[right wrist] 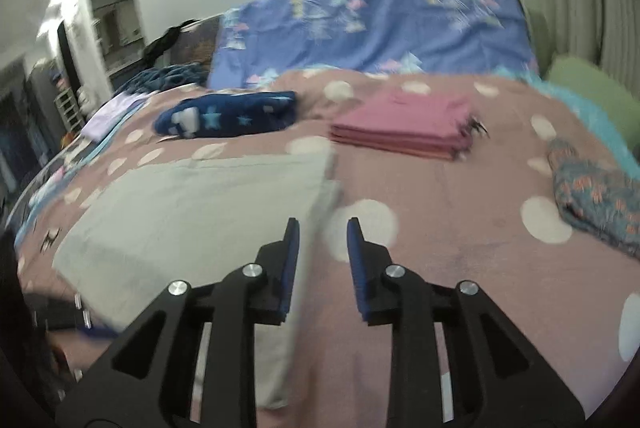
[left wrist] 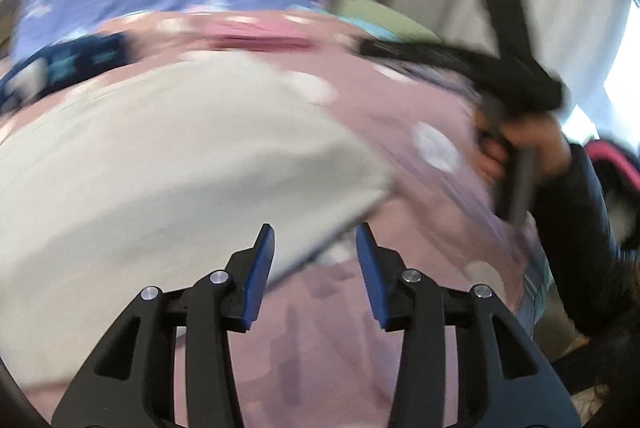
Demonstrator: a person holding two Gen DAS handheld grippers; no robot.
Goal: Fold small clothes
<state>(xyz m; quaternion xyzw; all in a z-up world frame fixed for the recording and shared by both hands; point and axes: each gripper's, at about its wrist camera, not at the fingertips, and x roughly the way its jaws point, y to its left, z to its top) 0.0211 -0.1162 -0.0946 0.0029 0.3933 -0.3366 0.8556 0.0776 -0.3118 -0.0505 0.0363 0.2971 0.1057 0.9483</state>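
On bed (right wrist: 460,228): grey cloth (right wrist: 208,203) laid flat, folded. Soft, light, limp; best pinched at corner edge. Left hand-held gripper (left wrist: 315,248) and right hand-held gripper (right wrist: 320,244) parted, nothing gripped.

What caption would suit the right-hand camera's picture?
Open right gripper above a grey folded cloth on a polka-dot bedspread, pink folded stack beyond.

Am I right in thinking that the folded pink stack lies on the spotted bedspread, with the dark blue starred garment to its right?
Not quite: in the right wrist view the dark blue starred garment lies to the left of the folded pink stack on the spotted bedspread.
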